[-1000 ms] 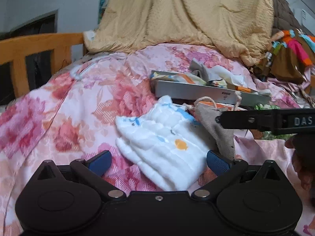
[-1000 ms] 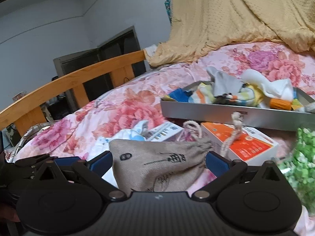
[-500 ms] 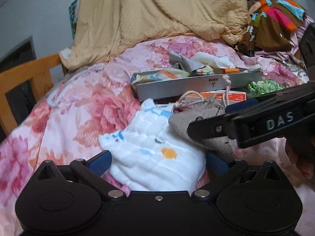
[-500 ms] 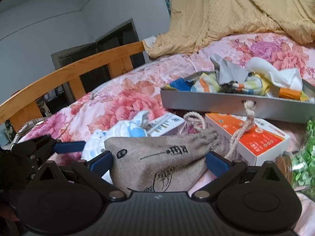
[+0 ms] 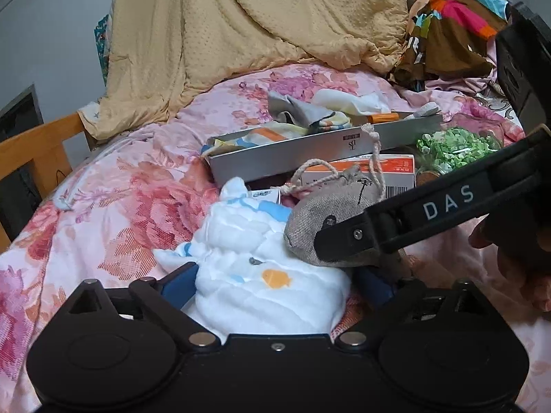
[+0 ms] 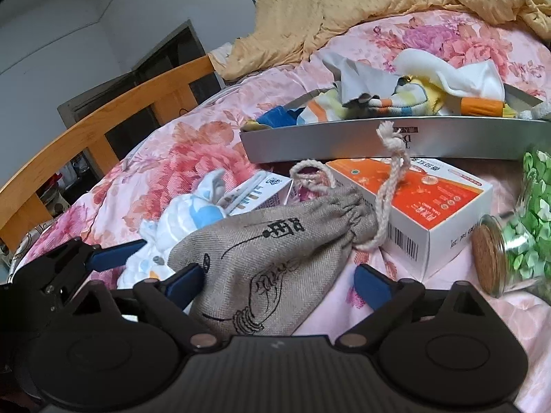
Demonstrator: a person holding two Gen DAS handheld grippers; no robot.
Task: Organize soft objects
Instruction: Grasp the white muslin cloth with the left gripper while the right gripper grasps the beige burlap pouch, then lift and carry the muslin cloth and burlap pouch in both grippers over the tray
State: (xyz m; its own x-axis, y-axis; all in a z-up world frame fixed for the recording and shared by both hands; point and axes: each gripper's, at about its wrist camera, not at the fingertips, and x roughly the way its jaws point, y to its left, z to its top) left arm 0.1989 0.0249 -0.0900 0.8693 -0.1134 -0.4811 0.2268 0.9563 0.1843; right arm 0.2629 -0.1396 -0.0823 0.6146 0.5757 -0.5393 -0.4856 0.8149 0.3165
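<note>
**Two grippers among the soft things on the bed**

Pink floral bedding [image 5: 113,206] covered the bed, with a tan quilt [image 5: 248,20] heaped at twelve o'clock. From the left, a white muslin cloth [image 5: 268,292] lay bunched between the blue fingers of the left gripper [image 5: 275,285], which pressed into it from both sides. At two o'clock of it, touching, a grey drawstring pouch [image 6: 268,261] sat within the right gripper [image 6: 279,282], whose jaws stood spread, only the left pad meeting the fabric. Beyond stood an orange box [image 6: 427,199], a silver tray [image 6: 378,144] of cloths and, rightmost, a corked jar [image 6: 509,247].
</note>
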